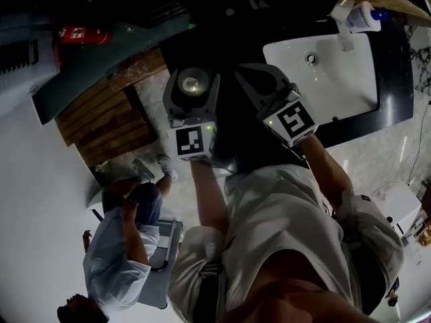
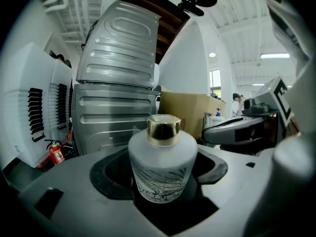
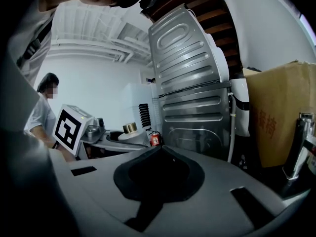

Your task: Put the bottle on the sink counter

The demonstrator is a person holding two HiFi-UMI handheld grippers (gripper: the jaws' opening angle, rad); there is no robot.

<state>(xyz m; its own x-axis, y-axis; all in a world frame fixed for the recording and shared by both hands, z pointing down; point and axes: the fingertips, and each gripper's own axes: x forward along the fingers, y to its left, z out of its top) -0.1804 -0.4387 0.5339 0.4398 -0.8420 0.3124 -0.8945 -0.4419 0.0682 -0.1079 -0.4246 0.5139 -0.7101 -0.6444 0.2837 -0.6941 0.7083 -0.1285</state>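
Snugly, the left gripper (image 2: 161, 194) clasps the bottle (image 2: 163, 157) (gold-capped).

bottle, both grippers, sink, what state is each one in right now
bottle: upright, gold cap on, held between the jaws, not yet on the sink counter
left gripper: shut on the bottle
right gripper: jaws together, nothing between them
sink: basin empty
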